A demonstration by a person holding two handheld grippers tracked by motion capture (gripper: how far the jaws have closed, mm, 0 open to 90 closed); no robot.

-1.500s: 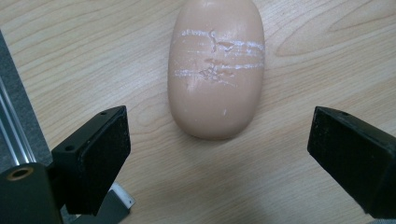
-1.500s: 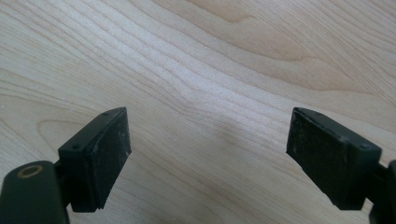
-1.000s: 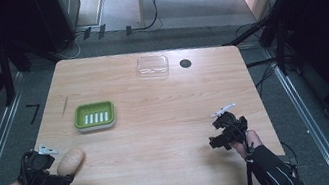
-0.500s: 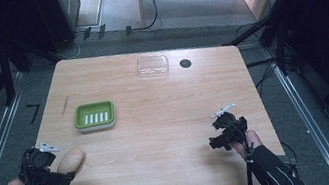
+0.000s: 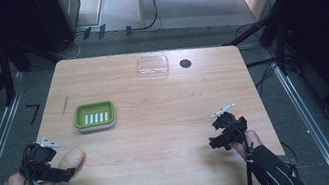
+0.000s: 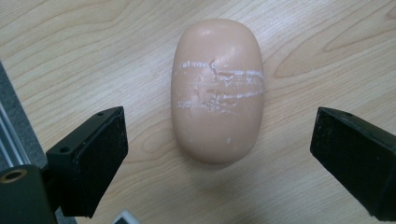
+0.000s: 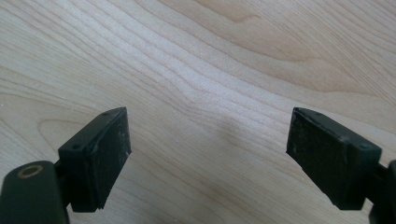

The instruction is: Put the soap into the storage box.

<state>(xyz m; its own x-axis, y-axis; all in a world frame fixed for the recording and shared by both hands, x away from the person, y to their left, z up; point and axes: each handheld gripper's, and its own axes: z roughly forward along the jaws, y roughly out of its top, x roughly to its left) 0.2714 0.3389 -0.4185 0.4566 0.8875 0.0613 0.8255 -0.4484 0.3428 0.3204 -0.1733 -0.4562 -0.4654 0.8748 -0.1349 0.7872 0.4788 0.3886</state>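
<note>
1. A pale peach, oval bar of soap [image 6: 217, 91] lies flat on the light wooden table [image 5: 167, 122], near the front-left corner. White scrape lines run across its middle, which may be marks from gripping.

2. The left gripper [image 5: 62, 169] sits at that corner, just behind the soap. In the left gripper view its two black jaws stand wide apart, one to each side of the bar's near end, touching nothing. The soap lies lengthwise along the line of approach, so the jaws would close across its narrow width; this looks like a pose lined up for a pick.

3. The right gripper [image 5: 221, 140] is near the front-right corner, well apart from the soap. Its jaws are spread too, with bare wood between them; it appears to be idle for now.

4. A green rectangular soap dish [image 5: 95, 116] with white slots in its floor sits toward the left edge, farther back than the soap. It is empty and is probably where the soap belongs.

5. A clear plastic lid or tray [image 5: 152, 66] lies near the back edge, just beside a small dark round hole [image 5: 185, 62] in the tabletop.
</note>
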